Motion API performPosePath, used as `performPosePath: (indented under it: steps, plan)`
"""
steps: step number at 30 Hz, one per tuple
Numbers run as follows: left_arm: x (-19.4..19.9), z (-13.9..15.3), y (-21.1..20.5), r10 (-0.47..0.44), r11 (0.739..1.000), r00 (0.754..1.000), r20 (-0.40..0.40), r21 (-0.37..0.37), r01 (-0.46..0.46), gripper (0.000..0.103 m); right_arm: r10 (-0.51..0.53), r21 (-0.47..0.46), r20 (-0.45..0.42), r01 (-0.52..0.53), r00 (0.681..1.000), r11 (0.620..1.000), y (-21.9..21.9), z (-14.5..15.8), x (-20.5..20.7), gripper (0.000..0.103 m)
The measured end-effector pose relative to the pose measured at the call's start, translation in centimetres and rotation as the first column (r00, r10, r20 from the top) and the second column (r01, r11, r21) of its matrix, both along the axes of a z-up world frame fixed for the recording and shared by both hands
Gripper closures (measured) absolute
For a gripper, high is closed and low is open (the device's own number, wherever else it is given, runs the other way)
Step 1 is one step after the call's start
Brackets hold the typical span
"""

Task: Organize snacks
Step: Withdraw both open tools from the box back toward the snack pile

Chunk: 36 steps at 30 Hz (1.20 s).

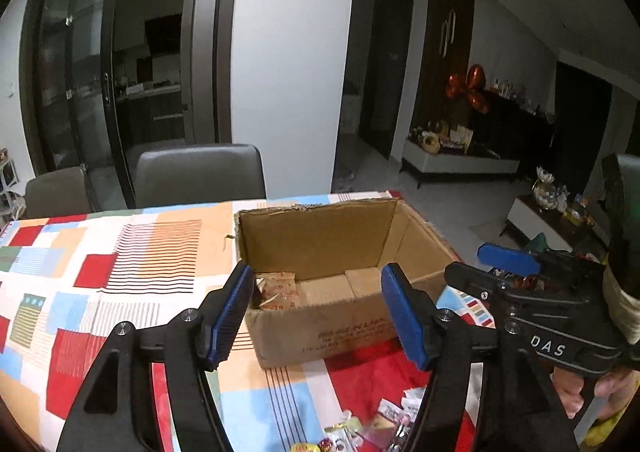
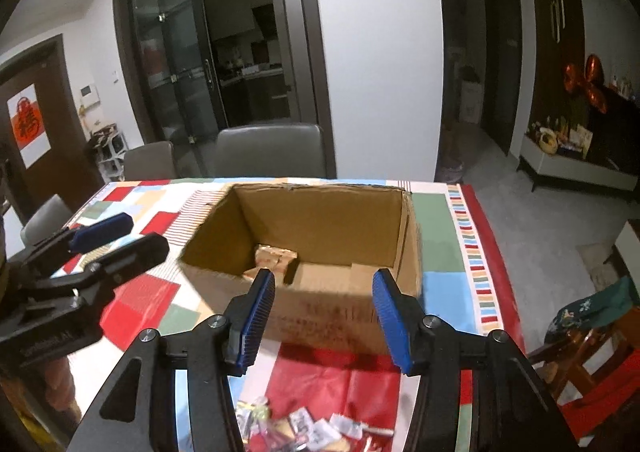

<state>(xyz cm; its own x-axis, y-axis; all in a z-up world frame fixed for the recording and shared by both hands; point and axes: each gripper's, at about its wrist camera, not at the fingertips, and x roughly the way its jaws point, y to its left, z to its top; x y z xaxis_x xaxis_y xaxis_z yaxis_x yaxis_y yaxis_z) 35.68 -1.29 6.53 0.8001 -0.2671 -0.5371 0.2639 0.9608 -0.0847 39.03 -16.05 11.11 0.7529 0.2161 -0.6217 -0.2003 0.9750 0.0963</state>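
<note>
On the patchwork tablecloth [image 2: 440, 220], cardboard box [image 1: 320, 324] sits open-topped, dead centre in both wrist views. One tan snack packet [image 1: 278, 290] lies on the box floor against the wall at 9 o'clock; the same packet shows at 12 o'clock just past the right gripper's left pad in the right wrist view. Left gripper [image 1: 320, 316] is spread wide, nothing between the blue pads, hovering at the near box wall. Right gripper [image 2: 324, 318] is likewise wide apart and holding nothing, also at the near wall. Loose wrapped snacks [image 2: 304, 428] are scattered on the cloth at 6 o'clock, near side of the box, apart from it. Grey chairs [image 2: 268, 150] stand behind the table at 12 o'clock.
</note>
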Motion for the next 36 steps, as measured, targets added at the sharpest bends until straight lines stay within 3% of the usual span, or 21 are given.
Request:
performPosePath:
  steps: [6, 13, 22, 26, 36]
  plan:
    - [-4.8, 0.2, 1.0, 0.019, 1.0, 0.999, 0.045, 0.01, -0.019, 0.037, 0.0, 0.019, 0.029, -0.001, 1.0, 1.0, 0.6, 0.4, -4.6, 0.051]
    - [-9.5, -1.5, 1.8, 0.026, 0.999, 0.998, 0.054, 0.02, -0.027, 0.037, 0.013, 0.076, -0.012, -0.012, 1.0, 0.997, 0.9, -1.0, -8.4, 0.051]
    - [-13.3, -4.7, 2.5, 0.022, 1.0, 1.0, 0.005, 0.003, -0.022, 0.037, 0.012, 0.036, -0.022, -0.011, 1.0, 0.999, 1.7, -3.5, -12.6, 0.051]
    - [-14.6, -6.3, 2.6, 0.013, 1.0, 1.0, -0.008, 0.01, -0.013, 0.037, 0.016, 0.018, -0.052, -0.015, 0.999, 1.0, 2.0, -5.6, -14.2, 0.044]
    - [-16.6, -10.5, 2.2, -0.037, 0.999, 0.997, -0.07, 0.034, 0.04, 0.037, 0.004, -0.002, -0.126, -0.004, 0.992, 1.0, 1.9, -9.7, -16.5, 0.044]
